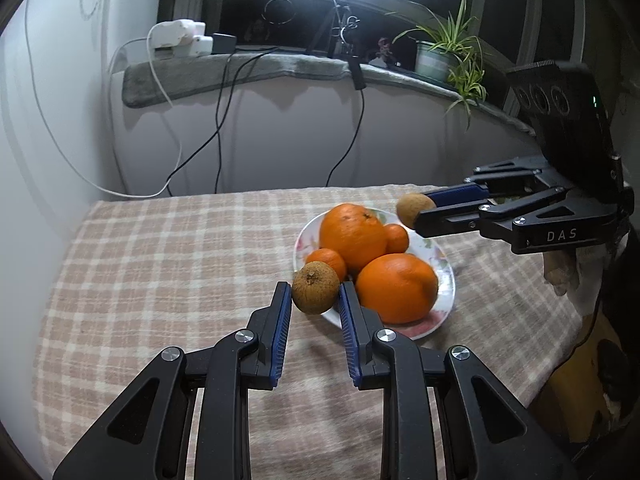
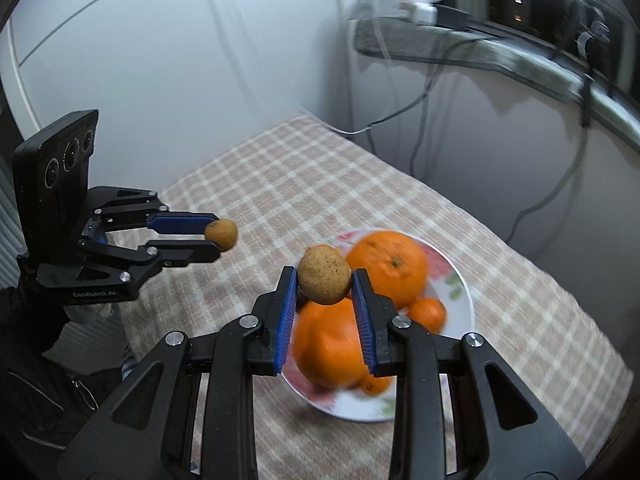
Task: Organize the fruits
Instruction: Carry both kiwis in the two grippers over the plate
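Observation:
A white floral plate (image 1: 446,280) on the checked tablecloth holds two large oranges (image 1: 352,234) and some small tangerines (image 1: 397,238). My left gripper (image 1: 314,294) is shut on a brown kiwi (image 1: 315,287) just above the plate's near left rim. My right gripper (image 1: 418,211) is shut on a second brown kiwi (image 1: 414,209) above the plate's far right side. In the right wrist view the right gripper (image 2: 325,276) holds its kiwi (image 2: 325,274) over the plate (image 2: 466,304), and the left gripper (image 2: 216,236) holds its kiwi (image 2: 222,234) to the left.
The checked tablecloth (image 1: 180,264) covers the table, which meets a white wall behind and at left. Cables (image 1: 224,120) hang from a grey sill (image 1: 224,72) with chargers, a ring light stand and a potted plant (image 1: 444,52).

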`<state>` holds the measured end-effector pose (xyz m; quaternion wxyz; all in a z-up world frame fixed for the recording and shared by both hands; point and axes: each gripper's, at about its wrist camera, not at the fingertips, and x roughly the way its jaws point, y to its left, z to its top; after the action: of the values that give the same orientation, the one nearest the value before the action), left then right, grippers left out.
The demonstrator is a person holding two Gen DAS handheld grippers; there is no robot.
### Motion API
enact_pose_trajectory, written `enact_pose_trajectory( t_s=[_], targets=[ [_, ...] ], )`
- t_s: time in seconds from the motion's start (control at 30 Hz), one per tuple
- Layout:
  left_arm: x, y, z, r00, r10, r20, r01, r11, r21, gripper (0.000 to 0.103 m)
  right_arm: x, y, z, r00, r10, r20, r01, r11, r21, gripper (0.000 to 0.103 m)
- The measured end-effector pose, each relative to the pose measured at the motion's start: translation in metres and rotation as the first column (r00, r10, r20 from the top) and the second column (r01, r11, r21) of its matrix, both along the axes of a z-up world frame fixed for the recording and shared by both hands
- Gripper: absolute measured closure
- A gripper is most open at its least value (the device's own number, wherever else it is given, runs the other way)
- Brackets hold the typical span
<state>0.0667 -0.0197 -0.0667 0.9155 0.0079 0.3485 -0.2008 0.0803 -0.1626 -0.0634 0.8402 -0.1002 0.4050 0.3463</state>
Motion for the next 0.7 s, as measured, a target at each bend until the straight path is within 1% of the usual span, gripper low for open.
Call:
enact_pose_trajectory(
  t_s=[0.13, 0.37, 0.53, 0.7],
  targets=[
    [0.001, -0.007, -0.002, 1.0, -0.012, -0.005, 0.012, 1.0, -0.016, 0.08, -0.006, -0.029, -0.004, 0.997, -0.074, -0.002, 0.074, 0.997, 0.038, 0.074],
    [0.006, -0.018, -0.007, 0.999, -0.031, -0.023, 0.03, 0.999, -0.033, 0.08, -0.015, -0.063, -0.011, 0.984, -0.175, 0.011, 0.175, 0.983, 0.058, 0.074],
    [0.009, -0.027, -0.008, 0.999, -0.044, -0.028, 0.043, 0.998, -0.036, 0.08, -0.017, -0.073, -0.016, 0.979, -0.205, 0.018, 0.203, 0.977, 0.068, 0.074],
    [0.013, -0.034, -0.008, 0.998, -0.055, -0.03, 0.054, 0.998, -0.032, 0.08, -0.018, -0.075, -0.023, 0.977, -0.212, 0.011, 0.211, 0.975, 0.069, 0.074]
  ],
)
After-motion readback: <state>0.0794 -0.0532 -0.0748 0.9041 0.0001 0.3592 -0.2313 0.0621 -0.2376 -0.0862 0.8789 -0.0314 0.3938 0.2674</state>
